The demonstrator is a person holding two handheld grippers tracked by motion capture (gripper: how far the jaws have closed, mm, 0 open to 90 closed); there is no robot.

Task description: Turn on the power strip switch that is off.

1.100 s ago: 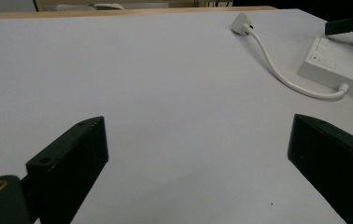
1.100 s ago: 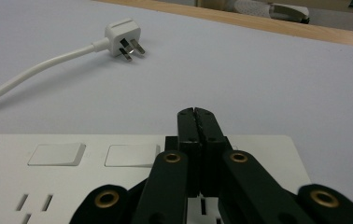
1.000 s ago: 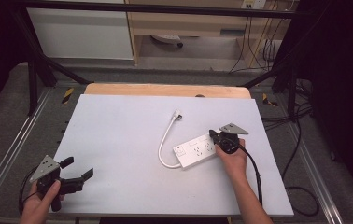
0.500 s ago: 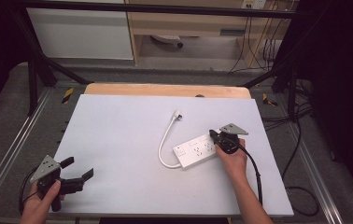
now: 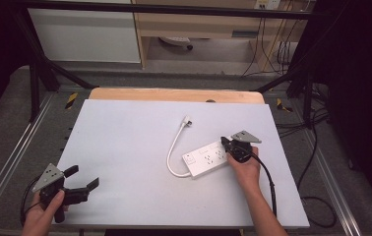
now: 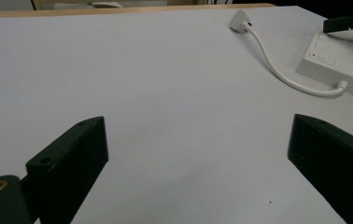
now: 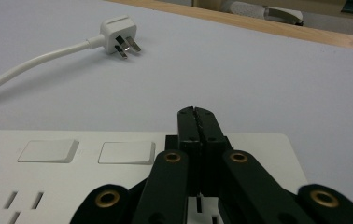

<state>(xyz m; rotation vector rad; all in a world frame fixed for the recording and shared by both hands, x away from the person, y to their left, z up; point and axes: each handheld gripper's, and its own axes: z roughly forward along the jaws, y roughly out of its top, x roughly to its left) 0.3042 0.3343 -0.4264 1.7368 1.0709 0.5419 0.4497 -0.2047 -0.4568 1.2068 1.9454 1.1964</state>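
Flatly, the closed right gripper rests on a smooth (white) rectangular power strip.

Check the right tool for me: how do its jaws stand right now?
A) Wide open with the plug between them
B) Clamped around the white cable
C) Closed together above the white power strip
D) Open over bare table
C: in the right gripper view the right tool has its two black jaws pressed together with no gap, over the end of the white power strip; the plug lies apart, farther up the table.
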